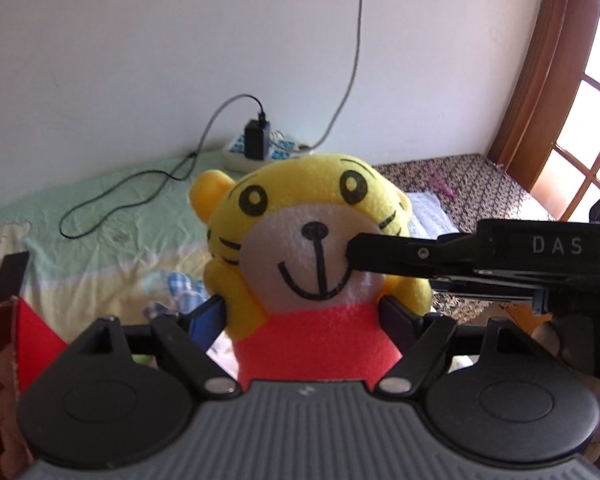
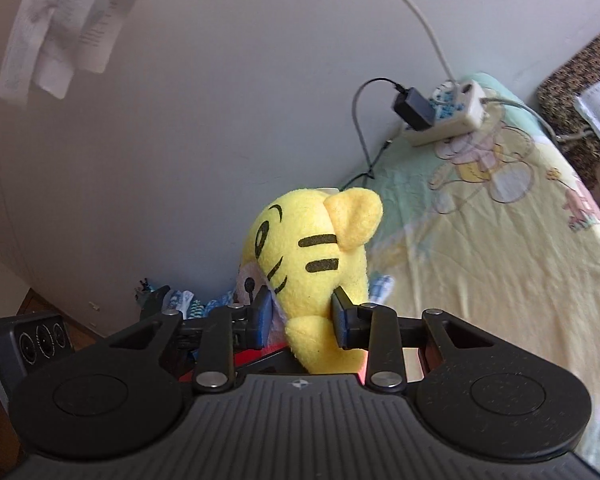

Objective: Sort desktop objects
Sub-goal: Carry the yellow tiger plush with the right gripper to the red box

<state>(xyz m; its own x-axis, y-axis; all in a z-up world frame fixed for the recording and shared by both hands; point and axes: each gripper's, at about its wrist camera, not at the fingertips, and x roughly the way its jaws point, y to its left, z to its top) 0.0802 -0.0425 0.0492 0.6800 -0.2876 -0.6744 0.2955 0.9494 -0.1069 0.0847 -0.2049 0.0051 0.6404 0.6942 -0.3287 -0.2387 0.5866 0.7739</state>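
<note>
Two grippers share one soft load above a cartoon-print bedsheet (image 1: 100,216), with a power strip (image 1: 260,148) against the wall behind. The plush tiger (image 1: 300,248) is held clear of the sheet, face toward the left camera. The left gripper (image 1: 306,314) is clamped on its red torso, pads pressed into both flanks. The right gripper (image 2: 302,318) is pinched narrowly across the head near the cheek, one ear (image 2: 354,216) standing above its pads. Judged step: carrying the toy to its sorted place. Good practice would be moving both hands together at matched pace, keeping the spacing between the grips constant so the stuffing is neither stretched nor twisted, and releasing the head first.
</note>
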